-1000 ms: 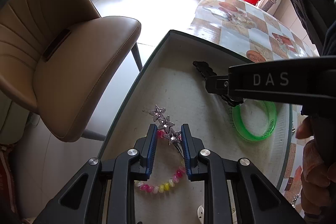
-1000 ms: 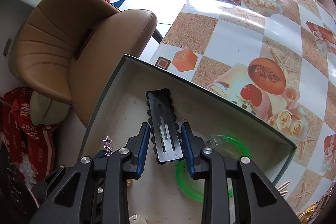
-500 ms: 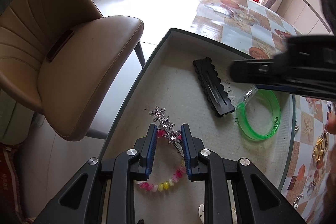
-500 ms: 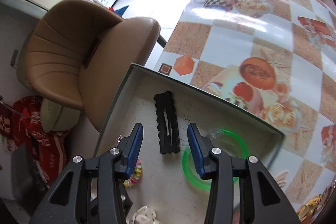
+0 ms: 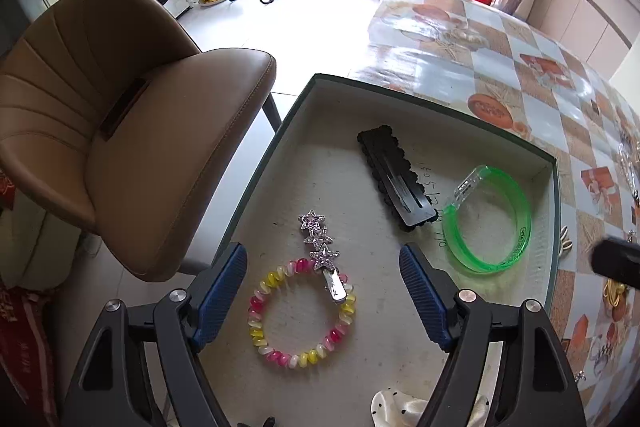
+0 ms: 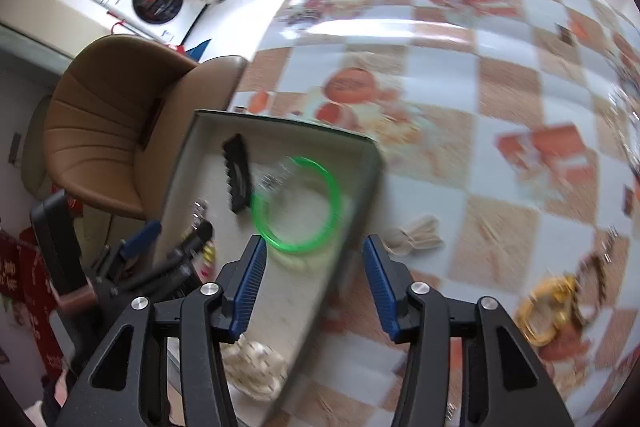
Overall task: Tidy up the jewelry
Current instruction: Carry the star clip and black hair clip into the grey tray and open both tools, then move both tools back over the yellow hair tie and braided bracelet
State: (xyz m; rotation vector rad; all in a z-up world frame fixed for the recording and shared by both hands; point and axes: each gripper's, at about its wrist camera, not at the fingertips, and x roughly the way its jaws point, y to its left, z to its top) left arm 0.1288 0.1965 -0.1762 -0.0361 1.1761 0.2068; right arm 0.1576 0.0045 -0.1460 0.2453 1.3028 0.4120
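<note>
A shallow grey box (image 5: 440, 107) holds the jewelry. My left gripper (image 5: 321, 249) is opening, its blue pads wide apart on either side of a silver star hair clip (image 5: 314, 223). The clip lies free, its tail on a pink, yellow and white bead bracelet (image 5: 256, 303). Further in the box lie a black hair clip (image 5: 394, 179) and a green bangle (image 5: 520, 223). In the blurred right wrist view my right gripper (image 6: 314, 247) is also opening, with nothing in it, over the box's right wall (image 6: 360, 195). The bangle (image 6: 332, 195) and black clip (image 6: 238, 179) lie beyond it.
A brown chair (image 5: 140, 131) stands left of the table. The checkered tablecloth (image 6: 500, 87) carries a gold piece (image 6: 548, 311) and a pale item (image 6: 416, 231) right of the box. A white dotted fabric piece (image 5: 396, 407) lies in the box's near end.
My left gripper opened and let go of the star clip, which now rests on the bead bracelet. My right gripper released the black clip and swung right, out over the box wall.
</note>
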